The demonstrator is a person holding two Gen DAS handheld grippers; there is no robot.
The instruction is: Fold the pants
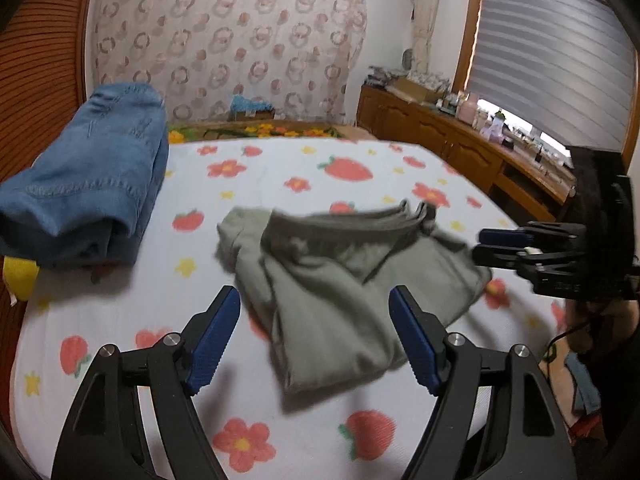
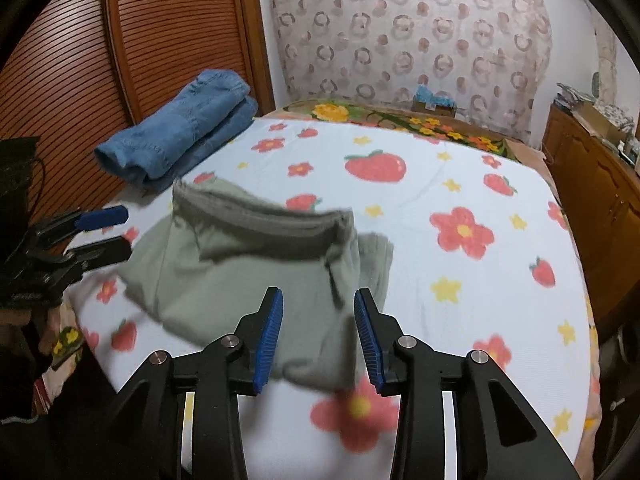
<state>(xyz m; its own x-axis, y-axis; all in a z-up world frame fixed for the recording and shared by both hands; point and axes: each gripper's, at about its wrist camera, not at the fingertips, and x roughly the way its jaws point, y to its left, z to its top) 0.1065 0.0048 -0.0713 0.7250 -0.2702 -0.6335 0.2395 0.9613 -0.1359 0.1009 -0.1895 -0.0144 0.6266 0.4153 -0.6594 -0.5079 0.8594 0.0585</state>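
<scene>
Nearest, the left claw [image 1: 314, 336] is seen spread wide and empty, with the right claw [image 2: 319, 336] partly open and likewise holding nothing; both are poised just above the near edge of the olive-green pants [image 1: 340, 276]. The pants are laid in a loosely folded bundle on the strawberry-and-flower bedspread [image 1: 120, 320], waistband toward the far side, apparently released so the fold can settle. Further back, folded blue jeans [image 1: 88, 184] are set aside by the slatted wooden door [image 2: 160, 32].

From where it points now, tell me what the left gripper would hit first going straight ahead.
Most likely the green pants: they lie crumpled on the bedspread directly ahead of the open left gripper. Depth is hard to judge.
</scene>
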